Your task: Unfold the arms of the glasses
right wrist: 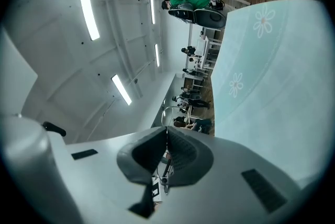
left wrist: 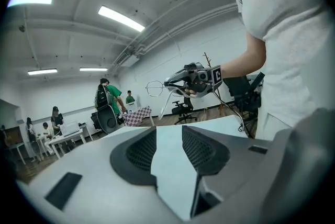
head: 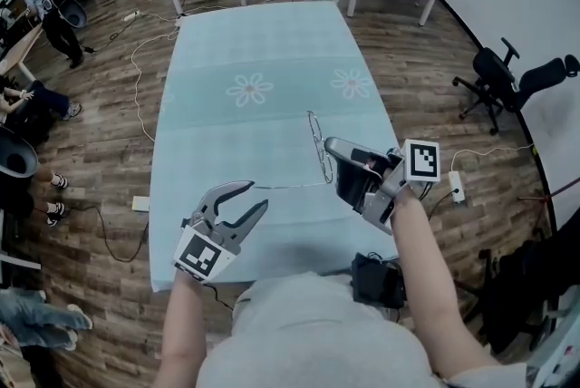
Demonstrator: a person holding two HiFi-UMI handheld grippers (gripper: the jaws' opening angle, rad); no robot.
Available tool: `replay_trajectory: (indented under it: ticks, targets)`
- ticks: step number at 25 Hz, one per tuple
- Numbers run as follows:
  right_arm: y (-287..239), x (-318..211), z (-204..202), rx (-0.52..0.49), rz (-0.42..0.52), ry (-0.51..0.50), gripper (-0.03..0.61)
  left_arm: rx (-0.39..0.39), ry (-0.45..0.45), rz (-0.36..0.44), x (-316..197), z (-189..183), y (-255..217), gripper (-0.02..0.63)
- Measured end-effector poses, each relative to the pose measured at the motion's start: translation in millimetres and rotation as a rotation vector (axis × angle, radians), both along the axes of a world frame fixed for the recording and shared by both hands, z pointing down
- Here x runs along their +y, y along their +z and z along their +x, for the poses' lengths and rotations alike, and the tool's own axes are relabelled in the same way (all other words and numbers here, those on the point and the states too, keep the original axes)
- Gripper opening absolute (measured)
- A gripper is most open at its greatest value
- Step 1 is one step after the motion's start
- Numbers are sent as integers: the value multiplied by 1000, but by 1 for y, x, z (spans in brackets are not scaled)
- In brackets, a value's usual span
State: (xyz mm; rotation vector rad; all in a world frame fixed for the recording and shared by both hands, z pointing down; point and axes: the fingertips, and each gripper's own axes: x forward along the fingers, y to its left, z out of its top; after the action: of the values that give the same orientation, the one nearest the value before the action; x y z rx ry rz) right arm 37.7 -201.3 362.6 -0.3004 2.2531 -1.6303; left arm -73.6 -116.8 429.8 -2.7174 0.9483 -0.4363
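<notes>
Glasses (head: 318, 144) pinched in right gripper (head: 333, 147) fingers, raised over table (head: 272, 42) | left gripper (head: 256, 196) fingers apart, empty, pointing forward

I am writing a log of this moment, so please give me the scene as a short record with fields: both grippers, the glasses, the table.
left gripper: open, nothing between its jaws, above the near part of the table
right gripper: shut on the glasses
glasses: thin wire frame, held in the air above the table
glasses arms: one sticks out toward the left gripper; the other cannot be made out
table: light blue cloth with flower prints
</notes>
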Motion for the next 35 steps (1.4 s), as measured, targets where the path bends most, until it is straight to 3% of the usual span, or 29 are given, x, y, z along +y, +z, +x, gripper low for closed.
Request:
replay_trajectory:
  ticks: [13, 20, 35]
  targets:
    - [-4, -5, 6, -149, -60, 49, 9, 143, 1, -53, -9, 43, 0, 147]
    - [3, -11, 15, -225, -108, 109, 9, 250, 0, -25, -17, 69, -21, 147]
    - [1, -15, 13, -288, -135, 147, 9, 306, 6, 26, -25, 96, -42, 150]
